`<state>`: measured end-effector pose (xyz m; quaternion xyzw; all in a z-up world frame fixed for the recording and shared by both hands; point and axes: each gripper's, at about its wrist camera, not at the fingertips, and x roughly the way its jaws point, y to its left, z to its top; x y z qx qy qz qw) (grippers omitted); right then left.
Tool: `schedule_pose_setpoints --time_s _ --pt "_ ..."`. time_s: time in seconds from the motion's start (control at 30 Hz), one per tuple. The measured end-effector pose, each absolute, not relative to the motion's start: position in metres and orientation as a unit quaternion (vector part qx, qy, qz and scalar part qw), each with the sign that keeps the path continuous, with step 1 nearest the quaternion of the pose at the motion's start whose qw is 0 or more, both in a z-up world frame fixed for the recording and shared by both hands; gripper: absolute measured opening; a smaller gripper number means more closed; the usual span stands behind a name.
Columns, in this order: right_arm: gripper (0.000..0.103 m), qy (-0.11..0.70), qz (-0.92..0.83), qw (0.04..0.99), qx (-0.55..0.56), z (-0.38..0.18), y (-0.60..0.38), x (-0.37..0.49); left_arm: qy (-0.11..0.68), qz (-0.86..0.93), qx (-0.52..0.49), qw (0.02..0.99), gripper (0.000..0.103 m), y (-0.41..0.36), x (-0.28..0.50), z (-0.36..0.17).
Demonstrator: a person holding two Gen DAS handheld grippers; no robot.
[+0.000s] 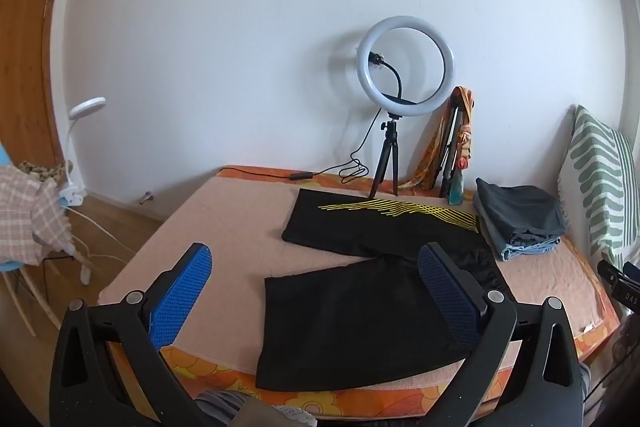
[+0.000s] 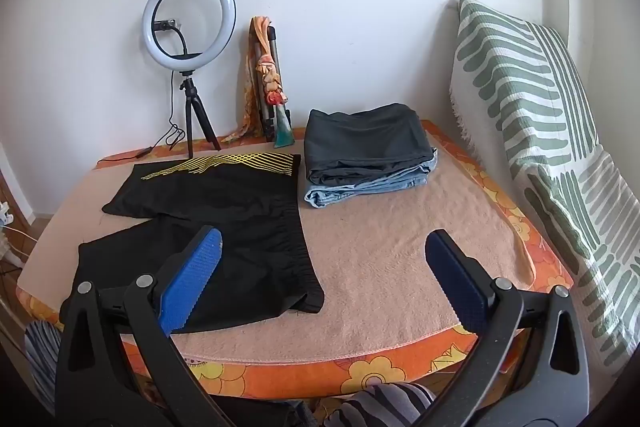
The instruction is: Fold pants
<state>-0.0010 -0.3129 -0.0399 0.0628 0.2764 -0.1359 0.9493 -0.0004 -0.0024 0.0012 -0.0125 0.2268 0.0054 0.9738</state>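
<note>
The black shorts [image 2: 208, 215] lay spread flat on the peach towel [image 2: 392, 247], just left of the folded clothes stack [image 2: 368, 151]. Above the towel's near edge, the left gripper [image 1: 316, 291] and right gripper [image 2: 324, 279] both gaped wide, holding nothing.

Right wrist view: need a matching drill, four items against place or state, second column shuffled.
Items:
1. black shorts
2. folded stack
3. ring light
4. striped cushion

Place or state:
A. upright on a tripod at the wall
B. spread flat, unfolded
C. leaning at the right edge
D. dark garment on top of denim

Pairs: 1-B, 2-D, 3-A, 4-C
</note>
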Motion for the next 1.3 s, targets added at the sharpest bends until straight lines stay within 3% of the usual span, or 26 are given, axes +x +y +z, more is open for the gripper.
schedule_pose_setpoints --time_s 1.3 --pt "0.103 0.278 -0.12 0.952 0.049 -0.038 -0.297 0.006 0.233 0.0 -0.03 0.972 0.103 -0.002 -0.004 0.0"
